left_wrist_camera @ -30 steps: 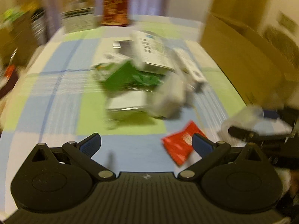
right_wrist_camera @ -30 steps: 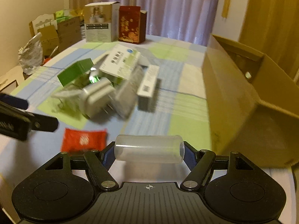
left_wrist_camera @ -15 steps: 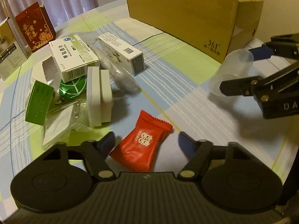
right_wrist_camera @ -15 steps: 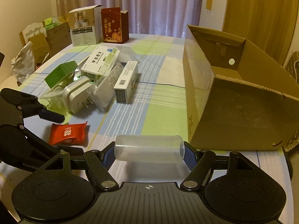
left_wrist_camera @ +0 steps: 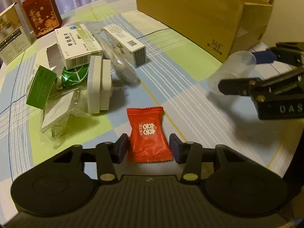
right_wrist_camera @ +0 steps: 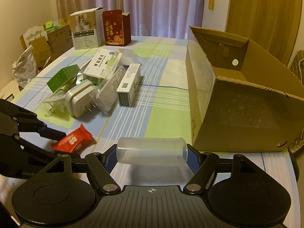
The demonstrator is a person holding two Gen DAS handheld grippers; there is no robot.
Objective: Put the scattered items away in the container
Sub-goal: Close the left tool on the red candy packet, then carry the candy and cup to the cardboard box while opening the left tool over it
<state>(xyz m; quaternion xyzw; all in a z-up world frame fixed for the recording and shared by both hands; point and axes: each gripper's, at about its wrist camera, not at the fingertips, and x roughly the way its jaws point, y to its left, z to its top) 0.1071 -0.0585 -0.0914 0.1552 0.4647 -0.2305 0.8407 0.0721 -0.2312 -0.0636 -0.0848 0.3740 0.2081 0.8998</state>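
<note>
Left tool (left_wrist_camera: 148,147) straddles, unclosed, a crinkly red foil packet (left_wrist_camera: 148,133); right tool (right_wrist_camera: 151,154) clamps a clear plastic cylinder (right_wrist_camera: 151,153) lower centre.

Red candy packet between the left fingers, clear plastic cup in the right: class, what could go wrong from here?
1. The left gripper straddles only the near end of the red candy packet; closing there may let the slick wrapper slip out.
2. The right gripper holds the clear plastic cup sideways by its ends; it could flex and pop free before reaching the cardboard box.
3. The two grippers are close together and could bump.
</note>
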